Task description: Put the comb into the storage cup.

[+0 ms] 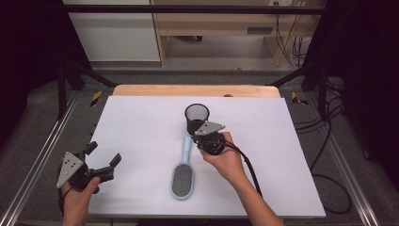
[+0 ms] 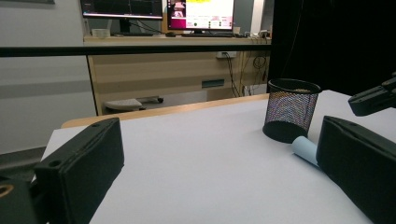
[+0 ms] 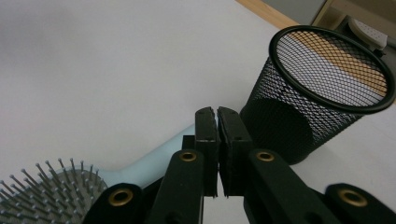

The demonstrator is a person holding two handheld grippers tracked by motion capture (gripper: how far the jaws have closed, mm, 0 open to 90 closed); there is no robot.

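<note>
A white surface [image 1: 141, 127] with a pale wooden far edge stands inside a dark frame; beyond it are a wooden desk and trailing cables on a grey floor, and the left gripper view shows monitors on that desk. Near the middle of the surface lies a light-blue hairbrush [image 1: 182, 176], bristles up, its head toward the person and its handle pointing away toward a black mesh cup [image 1: 196, 117]. The cup stands upright just past the handle's end. The right gripper [image 1: 203, 141], held in the person's right hand [image 1: 226, 162], sits over the handle's far end beside the cup; in the right gripper view its jaws are pressed together with nothing between them, the handle lying under them. The left gripper [image 1: 104, 155], in the left hand [image 1: 77, 197] at the near left corner, has its jaws spread wide and empty.
</note>
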